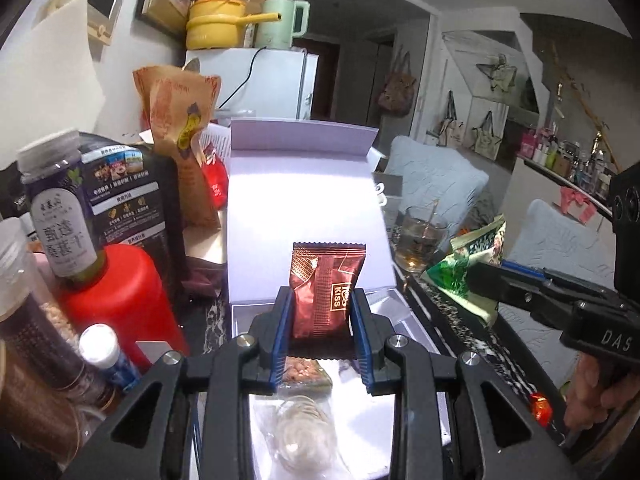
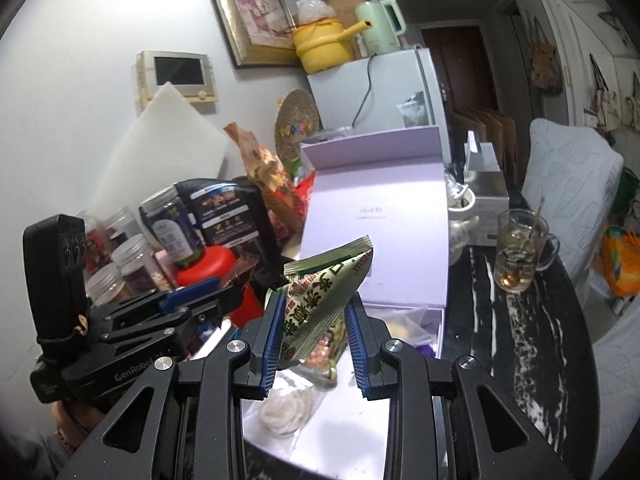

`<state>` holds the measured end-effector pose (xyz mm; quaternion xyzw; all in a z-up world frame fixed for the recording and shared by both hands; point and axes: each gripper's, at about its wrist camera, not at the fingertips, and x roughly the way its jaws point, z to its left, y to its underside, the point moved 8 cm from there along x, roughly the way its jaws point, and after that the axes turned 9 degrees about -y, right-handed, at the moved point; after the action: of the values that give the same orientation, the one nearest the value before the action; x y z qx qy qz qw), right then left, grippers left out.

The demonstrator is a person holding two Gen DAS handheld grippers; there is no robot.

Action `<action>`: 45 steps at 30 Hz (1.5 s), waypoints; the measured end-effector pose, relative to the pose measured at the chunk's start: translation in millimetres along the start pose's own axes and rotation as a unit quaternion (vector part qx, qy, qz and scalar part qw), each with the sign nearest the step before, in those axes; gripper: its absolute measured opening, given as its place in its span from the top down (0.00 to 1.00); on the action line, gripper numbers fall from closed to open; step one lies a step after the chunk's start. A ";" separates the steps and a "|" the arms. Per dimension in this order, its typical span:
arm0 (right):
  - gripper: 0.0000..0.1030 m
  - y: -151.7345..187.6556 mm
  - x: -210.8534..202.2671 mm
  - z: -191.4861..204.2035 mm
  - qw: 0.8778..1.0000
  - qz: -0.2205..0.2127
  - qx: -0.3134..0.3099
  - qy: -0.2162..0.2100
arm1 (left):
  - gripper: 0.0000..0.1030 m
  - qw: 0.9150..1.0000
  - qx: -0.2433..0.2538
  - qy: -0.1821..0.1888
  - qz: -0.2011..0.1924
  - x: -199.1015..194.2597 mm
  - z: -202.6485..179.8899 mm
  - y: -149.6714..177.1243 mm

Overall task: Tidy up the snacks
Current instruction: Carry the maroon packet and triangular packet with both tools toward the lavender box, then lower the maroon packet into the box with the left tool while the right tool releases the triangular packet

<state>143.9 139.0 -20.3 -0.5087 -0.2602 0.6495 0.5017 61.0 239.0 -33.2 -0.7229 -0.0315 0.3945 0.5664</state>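
Blue-padded left gripper (image 1: 320, 320): closed on one dark red snack packet (image 1: 326, 290), held upright at centre frame of the left wrist view; both pads press its sides.
Right gripper (image 2: 314, 320): closed on one green snack packet (image 2: 324, 292), tilted, its corner pointing to the upper right; centre of the right wrist view.
Same green packet, other view: seen at right of the left wrist frame (image 1: 468, 264), in the black fingers of the right gripper.
Box (image 1: 304, 200): one pale lilac box, lid standing open behind both grippers; its tray lies under the claws.
In the tray: one clear bag of pale round crackers (image 2: 286, 408) at lower centre; one small packet of nuts (image 1: 306, 372) just under the red packet.
Jars: three clear screw-top jars at left of the right wrist frame, one of them (image 2: 134, 264) with a silver lid; contents too small to tell.
Dark-label bottle (image 1: 60, 208): one, resting atop one red container (image 1: 120, 300), left of the box.
Black bag (image 1: 132, 196): one, printed panels, behind the red container.
Glass mug (image 2: 520, 252): one, right of the box on the dark marbled counter (image 2: 520, 340), amber liquid and one spoon inside.
Fridge (image 2: 380, 92): one, upper centre; on top one yellow pot (image 2: 324, 46) and one pale green kettle (image 2: 380, 26).
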 end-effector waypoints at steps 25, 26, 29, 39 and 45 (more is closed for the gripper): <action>0.71 24.4 80.7 -80.6 0.995 0.087 0.049 0.027 | 0.73 0.989 0.020 -0.046 0.140 118.5 3.7 57.9; 0.71 25.5 83.6 -83.1 0.994 0.090 0.050 0.027 | 0.73 0.988 0.019 -0.048 0.146 119.7 4.6 59.3; 0.71 27.6 90.1 -89.2 0.994 0.093 0.058 0.023 | 0.72 0.987 0.016 -0.058 0.148 122.7 8.9 58.2; 0.71 38.8 109.0 -110.2 0.989 0.121 0.073 0.042 | 0.69 0.982 0.008 -0.073 0.176 133.1 13.3 61.1; 0.71 44.0 117.1 -120.2 0.987 0.133 0.076 0.054 | 0.68 0.979 0.001 -0.067 0.192 139.1 11.2 65.4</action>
<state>240.1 209.6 -146.1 -0.5333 -0.1127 0.7002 0.4611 123.5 293.1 -163.3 -0.6866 0.0707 0.5436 0.4776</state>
